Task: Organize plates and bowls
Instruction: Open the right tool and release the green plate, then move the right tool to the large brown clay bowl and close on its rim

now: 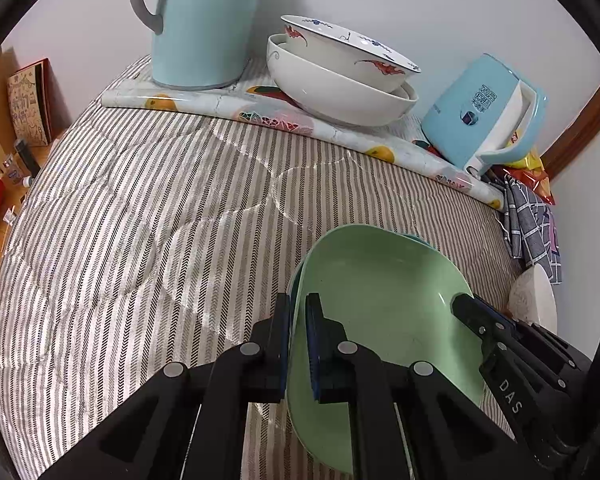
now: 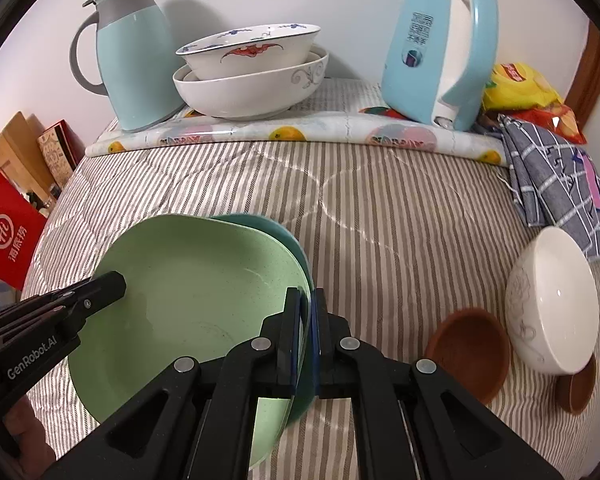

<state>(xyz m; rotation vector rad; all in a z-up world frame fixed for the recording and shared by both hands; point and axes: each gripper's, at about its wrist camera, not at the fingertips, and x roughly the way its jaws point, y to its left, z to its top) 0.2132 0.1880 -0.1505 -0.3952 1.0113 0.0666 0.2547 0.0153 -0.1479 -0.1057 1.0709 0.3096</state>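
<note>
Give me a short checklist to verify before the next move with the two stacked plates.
1. Left gripper shut on green plate rim: ok.
2. Right gripper shut on both rims, green plate and teal plate: ok.
3. Plates nested together: ok.
4. Plates lifted off the striped cloth: cannot tell.
5. White bowl and brown bowl apart from plates: ok.

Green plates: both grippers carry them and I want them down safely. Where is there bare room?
Free: the striped quilt between the fruit-print mat and the green plates. Crowded: the mat's kettles and stacked bowls, and the right corner with white bowl and brown saucers.
</note>
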